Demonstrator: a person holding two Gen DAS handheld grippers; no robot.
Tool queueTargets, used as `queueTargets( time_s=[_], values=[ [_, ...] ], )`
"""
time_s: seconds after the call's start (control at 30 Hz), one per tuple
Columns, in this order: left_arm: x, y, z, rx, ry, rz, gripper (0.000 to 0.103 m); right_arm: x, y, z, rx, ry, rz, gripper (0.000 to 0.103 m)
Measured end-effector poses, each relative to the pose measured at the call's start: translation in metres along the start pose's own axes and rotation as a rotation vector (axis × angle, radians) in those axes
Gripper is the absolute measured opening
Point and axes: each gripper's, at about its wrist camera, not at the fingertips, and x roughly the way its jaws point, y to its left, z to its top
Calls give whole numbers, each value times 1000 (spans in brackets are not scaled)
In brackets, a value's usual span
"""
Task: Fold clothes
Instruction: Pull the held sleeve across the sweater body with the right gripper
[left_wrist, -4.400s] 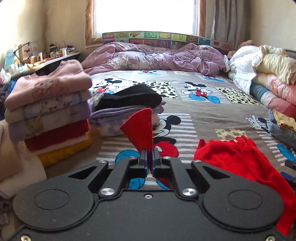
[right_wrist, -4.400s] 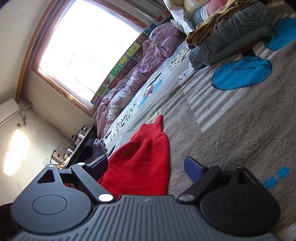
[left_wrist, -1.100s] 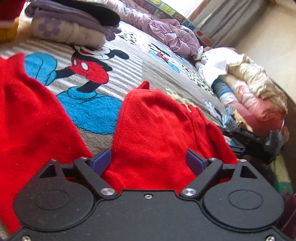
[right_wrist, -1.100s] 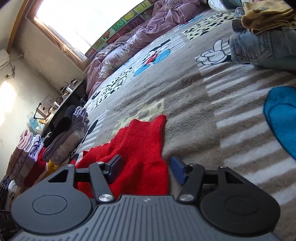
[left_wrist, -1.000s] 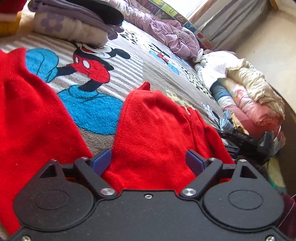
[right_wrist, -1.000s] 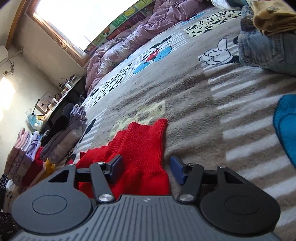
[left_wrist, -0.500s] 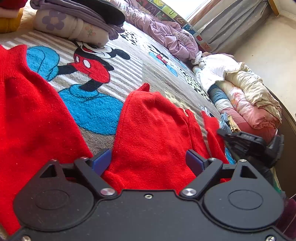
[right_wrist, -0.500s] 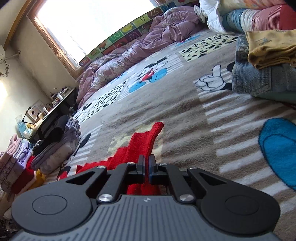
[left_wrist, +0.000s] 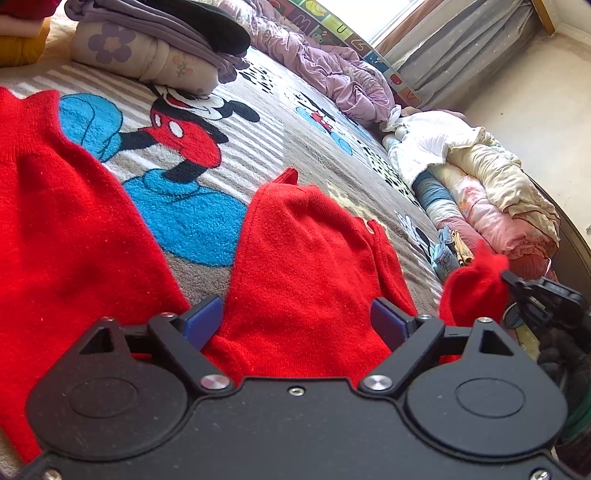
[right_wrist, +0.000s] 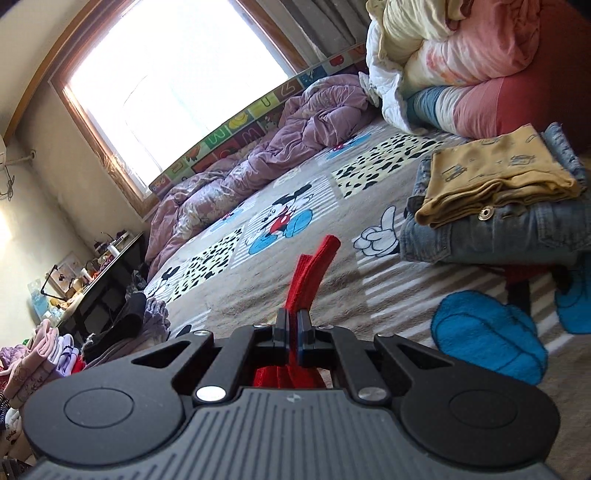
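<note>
A red knit garment (left_wrist: 303, 266) lies spread on the Mickey Mouse blanket (left_wrist: 207, 110). My left gripper (left_wrist: 295, 321) hovers low over it, open, its blue pads on either side of a red panel without pressing it. At the right of the left wrist view, my right gripper (left_wrist: 508, 277) holds a raised red cuff (left_wrist: 476, 284). In the right wrist view the right gripper (right_wrist: 293, 332) is shut on that red cuff (right_wrist: 314, 269), which sticks up between the pads above the bed.
Folded jeans with a mustard garment (right_wrist: 495, 195) sit to the right, rolled quilts (right_wrist: 461, 62) behind them. A folded pile (left_wrist: 155, 44) and a purple duvet (left_wrist: 332, 77) lie farther back. Stacks of folded clothes (right_wrist: 40, 354) stand at the left.
My right gripper went from open around the red cuff to shut on it, then lifted it off the blanket. The left gripper stayed still and open.
</note>
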Motion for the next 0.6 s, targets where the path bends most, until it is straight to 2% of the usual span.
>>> queueTargets(
  time_s=[0.33,0.6],
  values=[
    [-5,0,-2,-7,-14,6,88,-68,-31,0,64,-104,-65,6],
    [-7,-2,-3,-12,-23,13,88,-107,-59,-6,116,-150,-123,6]
  ],
)
